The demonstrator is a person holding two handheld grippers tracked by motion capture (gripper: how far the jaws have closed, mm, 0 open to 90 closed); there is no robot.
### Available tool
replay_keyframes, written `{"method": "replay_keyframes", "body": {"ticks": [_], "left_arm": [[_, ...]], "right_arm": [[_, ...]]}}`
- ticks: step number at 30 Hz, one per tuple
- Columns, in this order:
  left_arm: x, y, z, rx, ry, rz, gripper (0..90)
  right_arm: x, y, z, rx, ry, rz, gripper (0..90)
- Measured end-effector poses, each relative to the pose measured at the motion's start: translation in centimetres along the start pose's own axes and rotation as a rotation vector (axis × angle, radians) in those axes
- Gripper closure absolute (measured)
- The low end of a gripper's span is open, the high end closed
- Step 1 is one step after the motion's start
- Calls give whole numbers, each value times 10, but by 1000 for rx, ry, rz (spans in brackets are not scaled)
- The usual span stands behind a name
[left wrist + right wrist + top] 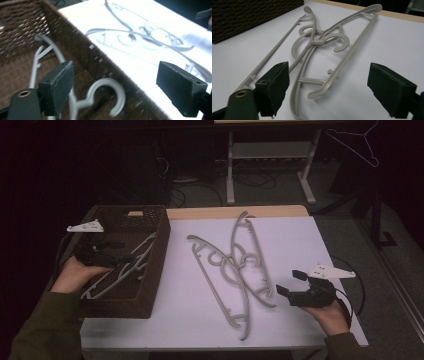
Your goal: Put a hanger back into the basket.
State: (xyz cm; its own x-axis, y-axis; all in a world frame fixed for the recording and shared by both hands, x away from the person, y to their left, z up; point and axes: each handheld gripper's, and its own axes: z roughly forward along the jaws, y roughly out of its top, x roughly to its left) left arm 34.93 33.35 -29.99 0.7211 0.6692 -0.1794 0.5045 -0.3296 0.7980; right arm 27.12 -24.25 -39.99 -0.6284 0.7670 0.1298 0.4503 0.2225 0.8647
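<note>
A dark woven basket point(150, 270) on the white bench point(300, 250) holds pale, smooth plastic hangers point(105, 95) under the spread left gripper point(115, 85), while two crossed grey hangers point(322, 42) lie before the spread, empty right gripper point(328, 87).

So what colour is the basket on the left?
Dark brown woven wicker basket, clearest in the left gripper view.

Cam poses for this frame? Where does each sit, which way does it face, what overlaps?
High view: above the person's side, facing forward and down on the table; forearms, left gripper, right gripper.
Left gripper view: between open jaws over the basket, a hanger in it.
Right gripper view: low, open jaws toward two crossed hangers.
Shared: basket, crossed hangers.
</note>
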Motion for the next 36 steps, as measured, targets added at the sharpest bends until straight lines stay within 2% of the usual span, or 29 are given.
{"method": "replay_keyframes", "body": {"ticks": [3, 9, 16, 24, 28, 32, 33, 34, 36], "left_arm": [[-12, 6, 9, -13, -11, 13, 140], [-34, 16, 30, -37, -30, 12, 135], [-57, 23, 55, -44, -64, 31, 131], [-92, 26, 92, -17, -108, 63, 150], [-108, 21, 114, 3, -135, 73, 161], [-117, 11, 133, 28, -144, 83, 292], [-117, 8, 137, 33, -151, 84, 419], [-117, 4, 141, 43, -158, 80, 498], [-116, -2, 149, 61, -155, 72, 606]], "right_arm": [[1, 1, 1, 3, 2, -10, 175], [3, 2, 2, 7, 2, -18, 175], [3, 2, 2, 8, 6, -20, 175], [4, 3, 4, 18, 12, -32, 179], [7, 3, 5, 23, 27, -37, 234], [14, 4, 6, 33, 68, -61, 401], [18, 4, 8, 50, 91, -71, 480], [21, 4, 10, 58, 103, -84, 520], [27, 4, 15, 89, 124, -98, 599]]}}
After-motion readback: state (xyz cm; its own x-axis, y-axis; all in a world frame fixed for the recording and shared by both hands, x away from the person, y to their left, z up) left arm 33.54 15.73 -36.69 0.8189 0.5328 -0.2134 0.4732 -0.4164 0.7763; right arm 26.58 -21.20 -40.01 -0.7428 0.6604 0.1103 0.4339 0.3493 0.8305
